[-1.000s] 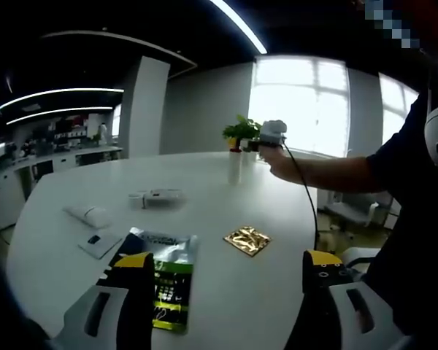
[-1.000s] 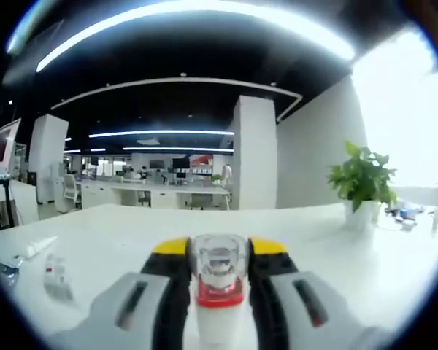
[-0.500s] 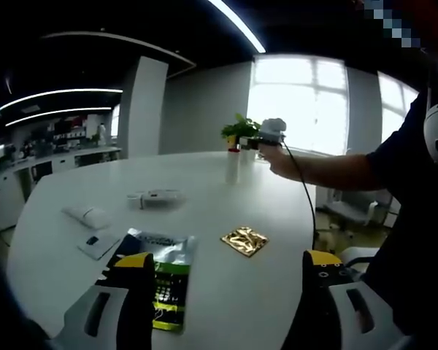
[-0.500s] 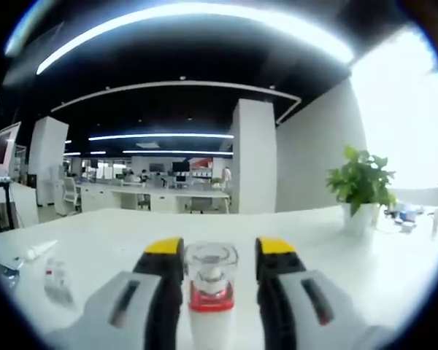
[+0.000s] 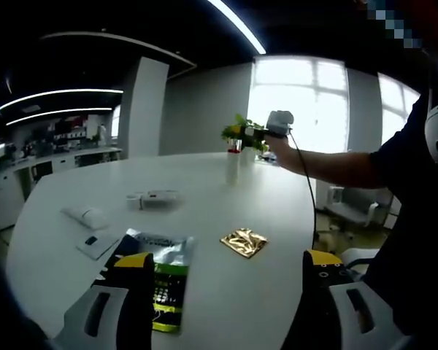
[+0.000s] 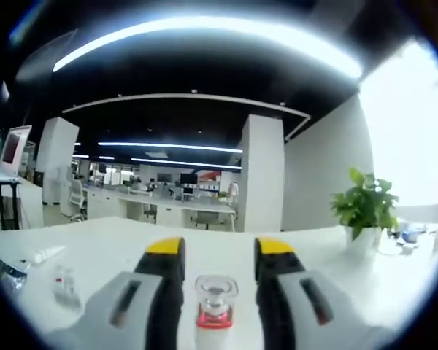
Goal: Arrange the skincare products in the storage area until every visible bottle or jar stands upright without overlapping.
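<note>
Several small things lie scattered on the round white table (image 5: 226, 277). Seen from the left gripper view, a green and silver sachet (image 5: 163, 271) lies flat between the left gripper's (image 5: 223, 292) wide-apart jaws, partly hidden by the left jaw. A crumpled gold foil packet (image 5: 243, 241) lies just beside it, and a flat white card (image 5: 97, 244), a white tube (image 5: 88, 216) and a clear-capped bottle lying on its side (image 5: 155, 197) sit farther off. A tall slim bottle (image 5: 233, 166) stands upright near a potted plant (image 5: 239, 133).

In the right gripper view, the right gripper (image 6: 210, 266) is spread open above that bottle (image 6: 215, 312), whose clear cap and red collar stand free between the jaws, touching neither. Its base is cut off at the view's bottom edge. Far-left items there are too blurred to name.
</note>
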